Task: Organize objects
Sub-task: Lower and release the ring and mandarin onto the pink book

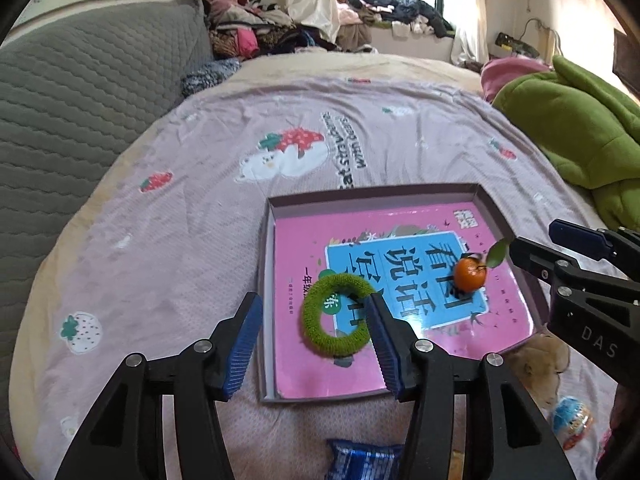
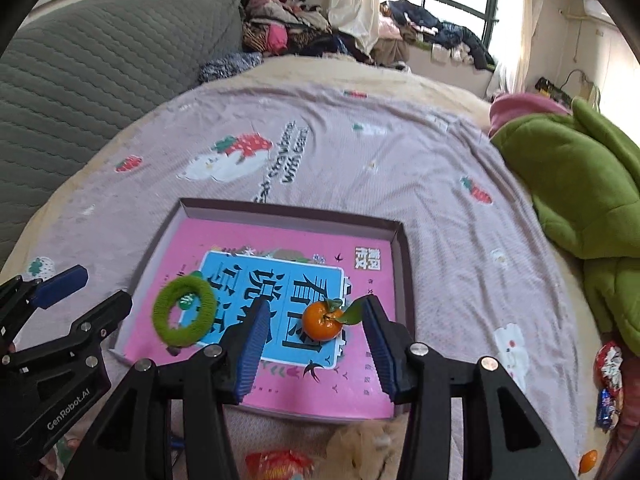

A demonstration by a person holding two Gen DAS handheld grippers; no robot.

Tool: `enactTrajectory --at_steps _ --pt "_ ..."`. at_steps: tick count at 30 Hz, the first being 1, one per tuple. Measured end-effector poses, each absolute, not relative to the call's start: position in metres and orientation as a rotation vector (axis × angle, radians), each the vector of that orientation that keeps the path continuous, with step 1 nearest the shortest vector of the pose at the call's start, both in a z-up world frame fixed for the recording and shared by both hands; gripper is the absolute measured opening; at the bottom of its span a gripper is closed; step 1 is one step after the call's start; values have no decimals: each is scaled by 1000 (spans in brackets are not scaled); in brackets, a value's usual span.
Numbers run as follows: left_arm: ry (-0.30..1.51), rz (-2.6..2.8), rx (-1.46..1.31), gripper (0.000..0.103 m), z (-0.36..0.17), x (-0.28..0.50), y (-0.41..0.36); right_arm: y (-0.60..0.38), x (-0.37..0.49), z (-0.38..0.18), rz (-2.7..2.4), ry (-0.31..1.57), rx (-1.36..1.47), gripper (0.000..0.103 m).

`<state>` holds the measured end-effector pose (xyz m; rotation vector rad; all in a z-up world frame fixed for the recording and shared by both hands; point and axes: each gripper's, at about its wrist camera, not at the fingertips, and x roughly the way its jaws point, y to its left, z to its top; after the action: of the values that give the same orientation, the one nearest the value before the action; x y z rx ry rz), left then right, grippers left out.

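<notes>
Here your bed cover (image 1: 200, 240) lies broad and bare around the shallow tray (image 1: 267, 264), whose low walls frame a pink book (image 1: 304, 240). On it rest the green ring (image 1: 336, 316) and tangerine (image 2: 322, 322), well apart. Your left gripper (image 1: 316, 344) and right gripper (image 2: 316, 344) both gape, gripping nothing.

Green blanket (image 1: 572, 128), clothes heap (image 2: 288, 28)

The left gripper (image 1: 316, 344) and right gripper (image 2: 316, 352) point steeply downward, side by side, jaws apart and empty.
</notes>
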<state>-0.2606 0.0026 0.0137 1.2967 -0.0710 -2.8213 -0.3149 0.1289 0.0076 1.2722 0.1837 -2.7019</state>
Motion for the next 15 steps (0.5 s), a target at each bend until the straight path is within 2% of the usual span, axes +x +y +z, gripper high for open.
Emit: enactTrajectory --at_steps 15 --pt "-79 -2865 1220 59 54 -196 7 126 -253 46 -2710 219 1189 48"
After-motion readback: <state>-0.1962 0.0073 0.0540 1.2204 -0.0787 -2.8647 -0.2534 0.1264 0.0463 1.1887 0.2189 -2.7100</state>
